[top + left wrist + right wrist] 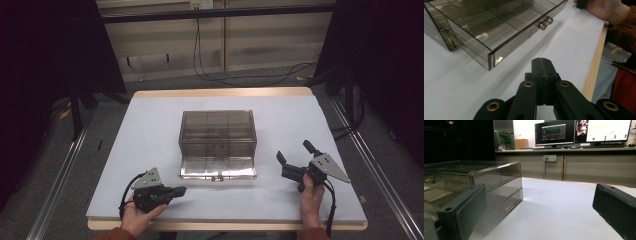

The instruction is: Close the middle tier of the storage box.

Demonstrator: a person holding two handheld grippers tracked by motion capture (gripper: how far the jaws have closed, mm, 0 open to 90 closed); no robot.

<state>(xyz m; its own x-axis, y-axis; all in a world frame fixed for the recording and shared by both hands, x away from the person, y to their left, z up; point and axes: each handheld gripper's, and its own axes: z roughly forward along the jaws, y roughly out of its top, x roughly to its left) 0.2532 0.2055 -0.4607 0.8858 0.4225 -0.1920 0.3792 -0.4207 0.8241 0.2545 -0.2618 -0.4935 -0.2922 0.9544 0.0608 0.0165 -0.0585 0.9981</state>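
My left gripper was matte black, topped by a grey three-cornered plate with small dark holes, and a black cable looped from it. Up close, brass-coloured rivets dotted its black linkage arms. My right gripper matched it, with its own grey plate and black cable. I wore rust-orange knit sleeves.

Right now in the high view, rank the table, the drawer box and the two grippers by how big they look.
1. Table, largest.
2. Drawer box.
3. Left gripper and right gripper: they look much alike, so no ranking between them.
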